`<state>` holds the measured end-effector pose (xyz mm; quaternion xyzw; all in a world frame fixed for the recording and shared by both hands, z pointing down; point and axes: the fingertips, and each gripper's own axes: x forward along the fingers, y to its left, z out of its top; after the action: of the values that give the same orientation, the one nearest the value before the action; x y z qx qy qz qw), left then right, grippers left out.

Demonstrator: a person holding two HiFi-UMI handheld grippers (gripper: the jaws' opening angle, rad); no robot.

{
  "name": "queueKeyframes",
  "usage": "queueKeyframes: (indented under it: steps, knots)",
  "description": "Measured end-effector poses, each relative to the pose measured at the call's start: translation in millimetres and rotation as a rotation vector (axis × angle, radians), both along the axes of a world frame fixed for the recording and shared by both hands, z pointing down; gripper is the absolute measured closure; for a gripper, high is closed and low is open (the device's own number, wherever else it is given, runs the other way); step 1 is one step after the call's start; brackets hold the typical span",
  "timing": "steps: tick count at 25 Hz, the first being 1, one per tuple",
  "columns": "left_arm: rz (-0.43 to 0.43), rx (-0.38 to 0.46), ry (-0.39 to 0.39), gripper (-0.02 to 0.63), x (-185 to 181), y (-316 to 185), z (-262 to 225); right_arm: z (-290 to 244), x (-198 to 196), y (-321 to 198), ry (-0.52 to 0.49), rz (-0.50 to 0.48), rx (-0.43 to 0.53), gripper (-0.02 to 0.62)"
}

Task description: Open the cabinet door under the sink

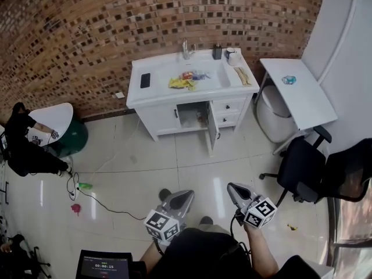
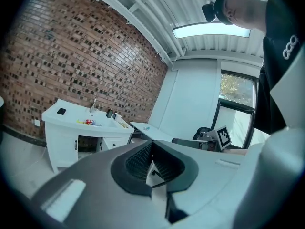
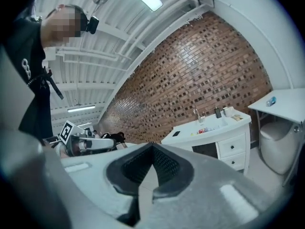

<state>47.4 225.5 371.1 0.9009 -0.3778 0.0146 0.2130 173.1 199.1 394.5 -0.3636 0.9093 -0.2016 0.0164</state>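
The white sink cabinet (image 1: 174,92) stands against the brick wall at the far middle of the head view. Its middle door (image 1: 212,128) is swung out toward me, and the dark opening (image 1: 193,115) under the basin shows. The door to its left (image 1: 161,118) is closed. Both grippers are far back from the cabinet, low in the head view near my body. My left gripper (image 1: 187,194) is shut with nothing in it. My right gripper (image 1: 231,186) is also shut and empty. The left gripper view shows the jaw tips (image 2: 152,142) together and the cabinet (image 2: 62,137) at the left. The right gripper view has the tips (image 3: 152,145) together and the cabinet (image 3: 228,144) at the right.
A black office chair (image 1: 302,167) stands at the right on the tiled floor, beyond it a white table (image 1: 302,95) and a white bin (image 1: 273,116). A person (image 1: 26,147) crouches at the left by a green tub (image 1: 75,137). A cable (image 1: 104,205) lies on the floor.
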Motion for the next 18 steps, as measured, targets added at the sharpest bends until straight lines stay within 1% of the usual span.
queueKeyframes:
  steps: [4,8,12,15,18]
  knots:
    - [0.016,0.012,-0.023,0.589,4.8,23.0,-6.1,-4.2,-13.7,40.7,0.058,-0.054,0.001,0.603]
    - [0.047,0.028,-0.036,0.589,13.3,36.1,-10.9,-13.4,-33.9,65.6,0.160,-0.111,0.056,0.603]
    - [0.050,0.047,-0.036,0.589,13.8,44.3,-19.4,-26.6,-54.8,68.9,0.232,-0.131,0.103,0.603]
    - [0.039,0.049,-0.037,0.589,2.9,48.4,-18.0,-37.1,-77.2,66.6,0.248,-0.143,0.139,0.603]
    - [0.020,0.031,-0.034,0.589,-10.5,54.4,-10.1,-40.3,-94.9,67.6,0.255,-0.144,0.166,0.603]
